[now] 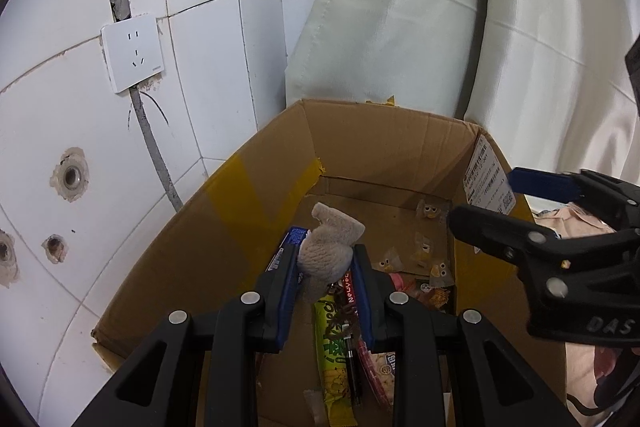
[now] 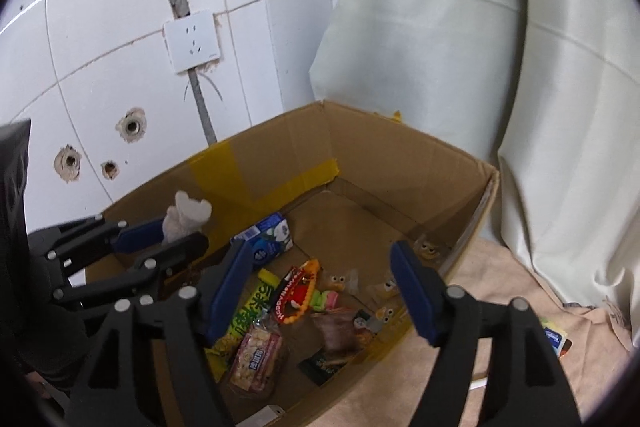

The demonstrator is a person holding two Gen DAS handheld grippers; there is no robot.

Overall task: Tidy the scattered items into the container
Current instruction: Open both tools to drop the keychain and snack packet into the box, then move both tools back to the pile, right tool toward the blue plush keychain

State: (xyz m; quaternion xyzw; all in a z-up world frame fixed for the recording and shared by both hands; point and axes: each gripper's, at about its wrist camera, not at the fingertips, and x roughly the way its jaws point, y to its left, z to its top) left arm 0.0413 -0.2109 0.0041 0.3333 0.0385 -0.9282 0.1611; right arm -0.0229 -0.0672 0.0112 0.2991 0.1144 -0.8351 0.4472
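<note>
White-tiled corner | left hand-held gripper [image 1: 325, 293] pinching grey plush toy [image 1: 328, 251] over cardboard box [image 1: 168, 259] for drop | right hand-held gripper [image 2: 326, 293] jaws spread, empty

**Left gripper clamped, right gripper spread**

The left gripper [image 1: 325, 279] is seen from its own camera with both blue-padded fingers [image 1: 289, 291] drawn close together, a grey plush toy [image 1: 328, 247] being pinched between them. In the right wrist view the same gripper [image 2: 176, 233] is shown at the left edge, angled up and to the right, the toy [image 2: 185, 217] protruding beyond its tips. The right gripper [image 2: 324, 291] is held with its fingers [image 2: 414, 291] set wide apart and nothing between them. In the left wrist view it [image 1: 486, 199] is seen entering from the right, pointed leftward.
</note>
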